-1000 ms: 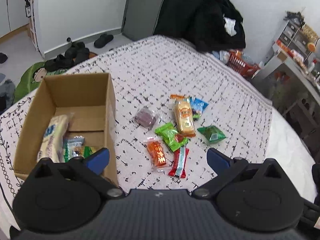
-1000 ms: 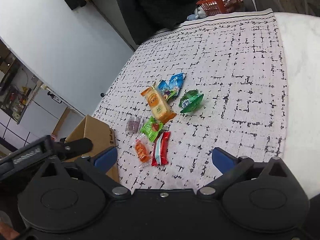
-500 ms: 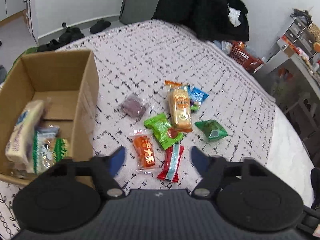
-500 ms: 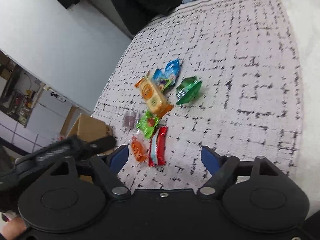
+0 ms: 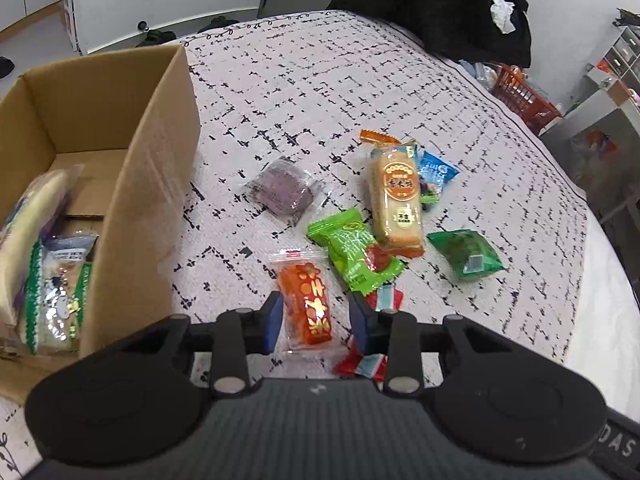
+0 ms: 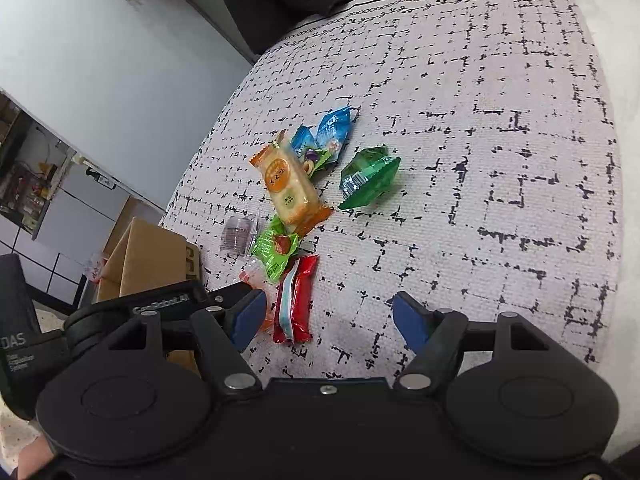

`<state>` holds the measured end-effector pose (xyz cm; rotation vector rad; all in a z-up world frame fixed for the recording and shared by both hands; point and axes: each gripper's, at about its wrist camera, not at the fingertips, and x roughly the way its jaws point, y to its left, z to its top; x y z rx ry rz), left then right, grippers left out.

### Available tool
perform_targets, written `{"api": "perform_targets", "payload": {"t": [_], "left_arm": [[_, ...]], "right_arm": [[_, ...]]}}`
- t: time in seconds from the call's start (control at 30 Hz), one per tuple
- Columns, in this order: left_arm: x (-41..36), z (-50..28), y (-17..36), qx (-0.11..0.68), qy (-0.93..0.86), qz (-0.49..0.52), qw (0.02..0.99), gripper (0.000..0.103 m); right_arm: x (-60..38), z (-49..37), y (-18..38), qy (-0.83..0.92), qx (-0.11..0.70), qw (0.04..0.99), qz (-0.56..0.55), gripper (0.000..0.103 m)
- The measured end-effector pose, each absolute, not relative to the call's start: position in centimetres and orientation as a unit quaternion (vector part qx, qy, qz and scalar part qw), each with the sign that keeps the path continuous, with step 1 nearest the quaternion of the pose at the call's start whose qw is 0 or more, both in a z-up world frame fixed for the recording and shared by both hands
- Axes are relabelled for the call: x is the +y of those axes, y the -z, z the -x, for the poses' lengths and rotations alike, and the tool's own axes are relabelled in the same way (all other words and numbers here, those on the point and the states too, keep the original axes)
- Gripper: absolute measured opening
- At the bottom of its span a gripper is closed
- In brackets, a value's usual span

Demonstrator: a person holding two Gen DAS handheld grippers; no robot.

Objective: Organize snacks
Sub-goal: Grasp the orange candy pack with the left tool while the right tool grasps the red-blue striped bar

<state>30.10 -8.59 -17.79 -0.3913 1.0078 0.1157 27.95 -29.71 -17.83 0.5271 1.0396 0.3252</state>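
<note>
Black-flecked white bedding (image 5: 328,80) covers the bed where the snacks are scattered, with a cardboard box (image 5: 152,168) sitting on it to the left. Several packets already lie in the box, so the sorting looks partly done.

At the near edge of the pile, the left gripper (image 5: 316,318) has its 2 blue fingers narrowed to either side of the orange packet (image 5: 306,304). That packet lies flat on the bedding, its long axis running away from the gripper, roughly in line with the fingers, so they bracket its short width. Whether the pads actually press its clear wrapper I cannot tell; they look just beside its edges, not yet clamped.

Just right of it lies the red packet (image 6: 294,300), partly under the right finger in the left view, and the light green packet (image 5: 354,252) overlaps the space just beyond. Farther off are the purple packet (image 5: 286,192), the long biscuit packet (image 5: 396,200), the blue packet (image 5: 434,170) and the dark green packet (image 5: 466,254).

The right gripper (image 6: 328,320) hangs open and wide above the bedding, holding nothing, with the red packet near its left finger.

The left gripper is plainly nearer the orange packet, and the box lies to its left, so the likely move is squeeze, lift and swing left. The slick wrapper could slip, or the right finger could catch the red packet.
</note>
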Motion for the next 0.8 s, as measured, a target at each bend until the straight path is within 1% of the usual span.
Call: {"api": "perform_targets", "payload": {"t": [0.07, 0.1, 0.17, 0.2, 0.3, 0.33, 0.4, 0.6, 0.8], "left_arm": [[-8.6, -30.4, 18.3, 0.485, -0.061, 0.185, 0.853, 0.034], [-8.5, -30.5, 18.6, 0.488, -0.059, 0.187, 0.851, 0.031], [-8.5, -30.7, 19.2, 0.496, -0.063, 0.186, 0.846, 0.028], [-8.5, -30.7, 19.5, 0.497, -0.062, 0.186, 0.845, 0.025], [-8.6, -30.6, 19.7, 0.496, -0.063, 0.182, 0.847, 0.024], [-8.6, -30.6, 19.7, 0.495, -0.062, 0.182, 0.847, 0.021], [-8.7, -30.5, 19.5, 0.494, -0.061, 0.180, 0.848, 0.020], [-8.3, -29.9, 17.5, 0.474, -0.064, 0.180, 0.860, 0.019], [-7.8, -29.4, 15.8, 0.460, -0.063, 0.185, 0.866, 0.019]], "right_arm": [[-29.5, -28.2, 18.0, -0.155, 0.491, 0.821, -0.246, 0.070], [-29.4, -28.4, 18.1, -0.156, 0.492, 0.821, -0.245, 0.070], [-29.1, -28.7, 18.4, -0.157, 0.496, 0.819, -0.242, 0.070], [-29.1, -28.7, 18.4, -0.158, 0.497, 0.819, -0.241, 0.069], [-28.7, -29.0, 18.5, -0.164, 0.499, 0.817, -0.238, 0.065], [-28.5, -29.0, 18.6, -0.167, 0.500, 0.816, -0.236, 0.064], [-28.1, -29.3, 18.8, -0.170, 0.504, 0.814, -0.231, 0.058], [-27.2, -29.6, 19.0, -0.181, 0.508, 0.812, -0.224, 0.048], [-25.9, -30.0, 19.0, -0.189, 0.507, 0.815, -0.207, 0.045]]}}
